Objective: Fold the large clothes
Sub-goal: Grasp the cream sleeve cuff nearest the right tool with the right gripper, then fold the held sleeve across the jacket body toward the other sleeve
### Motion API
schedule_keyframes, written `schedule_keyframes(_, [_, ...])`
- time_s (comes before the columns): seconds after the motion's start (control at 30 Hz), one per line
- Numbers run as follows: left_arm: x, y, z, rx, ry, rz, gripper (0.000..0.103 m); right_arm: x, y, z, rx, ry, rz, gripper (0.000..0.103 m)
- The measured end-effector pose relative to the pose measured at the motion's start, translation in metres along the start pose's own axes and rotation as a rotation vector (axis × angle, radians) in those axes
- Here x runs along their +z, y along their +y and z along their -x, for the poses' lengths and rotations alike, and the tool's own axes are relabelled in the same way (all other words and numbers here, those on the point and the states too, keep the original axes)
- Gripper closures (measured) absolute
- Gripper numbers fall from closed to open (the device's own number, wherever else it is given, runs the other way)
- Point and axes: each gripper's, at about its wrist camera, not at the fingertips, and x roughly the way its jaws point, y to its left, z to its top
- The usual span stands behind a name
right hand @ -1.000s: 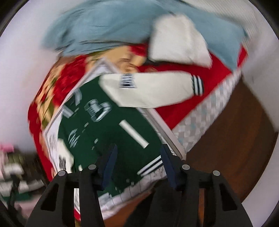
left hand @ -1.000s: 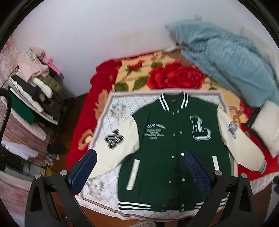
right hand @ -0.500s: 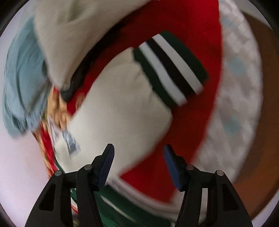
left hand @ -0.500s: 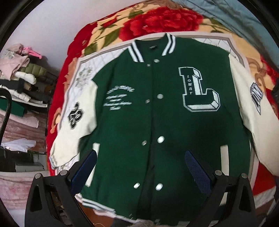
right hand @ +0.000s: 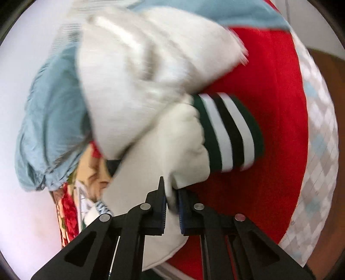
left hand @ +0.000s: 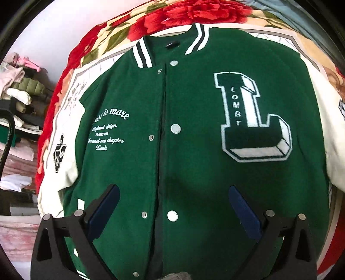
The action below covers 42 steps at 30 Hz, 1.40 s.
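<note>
A green varsity jacket (left hand: 194, 133) with cream sleeves and a big white "L" patch lies face up, spread flat on the bed. My left gripper (left hand: 172, 206) hovers open just above its lower front, the snap placket between the blue pads, touching nothing. In the right wrist view the jacket's cream sleeve (right hand: 163, 150) with its green, white and black striped cuff (right hand: 228, 133) lies on the red blanket. My right gripper (right hand: 171, 200) is shut on the cream sleeve fabric just behind the cuff, which bunches up between the pads.
A red rose-print blanket (left hand: 194, 13) covers the bed under a white quilted sheet (left hand: 86, 73). A white pillow (right hand: 140, 71) and a light blue quilt (right hand: 49, 112) lie beyond the sleeve. Stacked clothes (left hand: 19, 90) fill shelves at left. Brown floor (right hand: 330, 71) shows at right.
Both grippers have come down close to the jacket. The right one swung over to the sleeve cuff and shut on the cream fabric; the left stayed open.
</note>
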Motion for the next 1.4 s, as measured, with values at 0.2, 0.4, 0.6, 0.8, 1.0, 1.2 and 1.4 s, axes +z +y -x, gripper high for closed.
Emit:
schedule_keyframes(0.2, [0.004, 0.027, -0.01, -0.038, 0.013, 0.068, 0.0, -0.032, 0.105, 0.023, 0.044, -0.033, 0.214, 0.095])
schedule_keyframes(0.4, [0.005, 0.088, -0.019, -0.038, 0.01, 0.157, 0.0, -0.116, 0.217, 0.031, 0.13, 0.001, 0.43, 0.095])
schedule_keyframes(0.6, [-0.006, 0.184, -0.033, 0.034, -0.006, 0.293, 0.0, -0.272, 0.336, -0.005, 0.229, 0.17, 0.723, 0.096])
schedule_keyframes(0.8, [-0.047, 0.286, -0.061, 0.125, 0.06, 0.471, 0.0, -0.498, 0.4, -0.058, 0.228, 0.391, 1.164, 0.096])
schedule_keyframes(1.0, [-0.108, 0.36, -0.083, 0.158, 0.162, 0.615, 0.0, -0.664, 0.368, -0.122, 0.064, 0.752, 1.561, 0.065])
schedule_keyframes(1.2, [-0.175, 0.411, -0.102, 0.027, 0.27, 0.83, 0.0, -0.614, 0.345, -0.066, 0.291, 0.899, 1.378, 0.034])
schedule_keyframes(1.4, [-0.221, 0.449, -0.153, -0.171, 0.332, 1.14, 0.001, -0.536, 0.309, -0.074, 0.099, 0.822, 1.239, 0.034])
